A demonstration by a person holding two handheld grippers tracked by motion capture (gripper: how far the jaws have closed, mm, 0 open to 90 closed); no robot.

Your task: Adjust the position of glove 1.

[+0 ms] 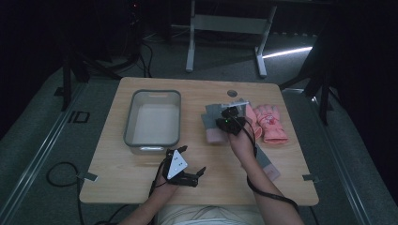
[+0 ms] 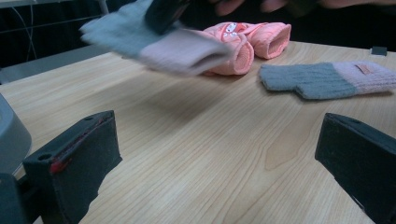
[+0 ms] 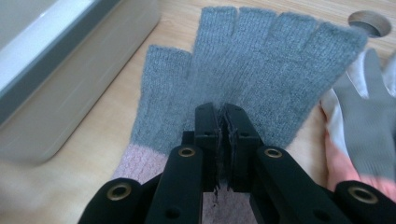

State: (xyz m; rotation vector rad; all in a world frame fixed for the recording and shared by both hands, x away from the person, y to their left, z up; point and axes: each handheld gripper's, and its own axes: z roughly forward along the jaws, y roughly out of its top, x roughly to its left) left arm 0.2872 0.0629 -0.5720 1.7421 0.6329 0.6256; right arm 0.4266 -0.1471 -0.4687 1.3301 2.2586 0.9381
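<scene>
Dim room, table lit from above, bg dark, gripper views blurry

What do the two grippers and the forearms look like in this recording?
Both grippers are black with blocky jaws. The left gripper carries a grey three-cornered plate with small dots; the right gripper shows a green light and brass-ringed holes. Black cables trail from each along bare forearms.

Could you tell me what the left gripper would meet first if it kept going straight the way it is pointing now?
Bare table first. Straight beyond the open left gripper lie the pink gloves, while the lifted grey glove held by the right gripper hangs over that line. Depth is unclear, so which comes first is uncertain.
</scene>
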